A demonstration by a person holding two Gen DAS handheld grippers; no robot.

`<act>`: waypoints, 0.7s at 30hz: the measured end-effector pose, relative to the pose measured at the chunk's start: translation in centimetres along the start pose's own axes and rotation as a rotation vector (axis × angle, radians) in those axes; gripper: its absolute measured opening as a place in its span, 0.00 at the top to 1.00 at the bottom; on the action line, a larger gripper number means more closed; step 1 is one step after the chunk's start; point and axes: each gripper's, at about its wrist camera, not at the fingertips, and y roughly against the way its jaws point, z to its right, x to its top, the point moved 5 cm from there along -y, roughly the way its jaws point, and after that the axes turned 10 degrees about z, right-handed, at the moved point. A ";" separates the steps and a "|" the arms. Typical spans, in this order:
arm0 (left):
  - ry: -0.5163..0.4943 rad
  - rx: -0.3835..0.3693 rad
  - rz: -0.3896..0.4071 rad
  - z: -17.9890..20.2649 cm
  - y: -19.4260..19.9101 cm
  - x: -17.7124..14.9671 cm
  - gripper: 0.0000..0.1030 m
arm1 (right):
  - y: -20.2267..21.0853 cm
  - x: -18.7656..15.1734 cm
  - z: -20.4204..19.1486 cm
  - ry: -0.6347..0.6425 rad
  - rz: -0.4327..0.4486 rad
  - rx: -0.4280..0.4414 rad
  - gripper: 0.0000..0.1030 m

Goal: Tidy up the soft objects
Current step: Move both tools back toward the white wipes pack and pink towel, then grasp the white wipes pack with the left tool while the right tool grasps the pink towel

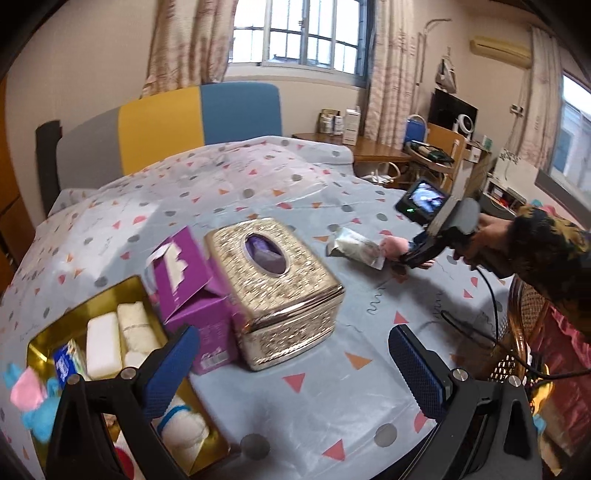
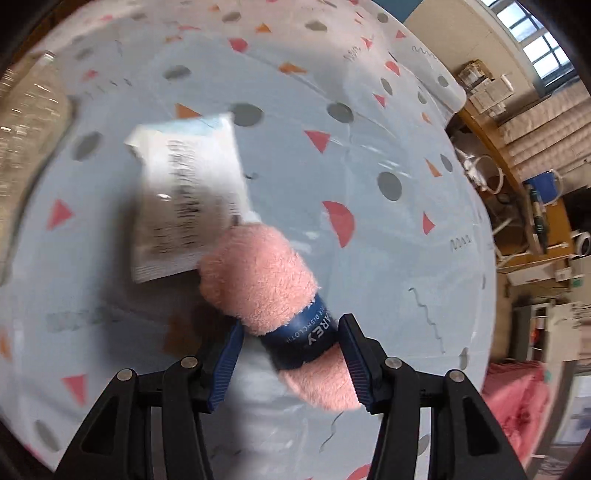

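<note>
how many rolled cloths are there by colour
pink rolled cloth: 1, between the right tongs
white rolled cloths: 2, both in the gold tin, one plain, one with a blue band
total: 3

This is a lived-in home, a combined bedroom and living room. A padded headboard (image 1: 177, 122) in grey, yellow and blue panels stands behind a round table (image 1: 369, 387) with a patterned cloth, with curtains (image 1: 188, 40) framing a barred window (image 1: 299, 33). A wall air conditioner (image 1: 500, 51), a wooden desk (image 1: 373, 151) with boxes and bottles, a television (image 1: 452, 109) and a rattan chair (image 1: 517, 332) fill the rest.
</note>
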 end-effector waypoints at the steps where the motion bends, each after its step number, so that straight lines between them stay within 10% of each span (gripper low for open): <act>1: -0.007 -0.029 -0.001 0.6 -0.3 0.5 0.00 | -0.5 0.1 0.2 -0.010 0.003 -0.010 0.48; 10: -0.021 -0.137 -0.016 5.6 -3.8 5.5 0.00 | 1.3 -0.9 4.7 -0.324 0.080 0.006 0.59; 15: 0.019 -0.159 -0.133 9.4 -8.8 7.8 0.00 | 0.4 -3.5 8.1 -0.652 0.088 0.063 0.59; 21: 0.129 -0.143 -0.293 11.6 -16.3 7.9 0.03 | 0.4 -4.5 9.0 -0.760 0.095 0.094 0.59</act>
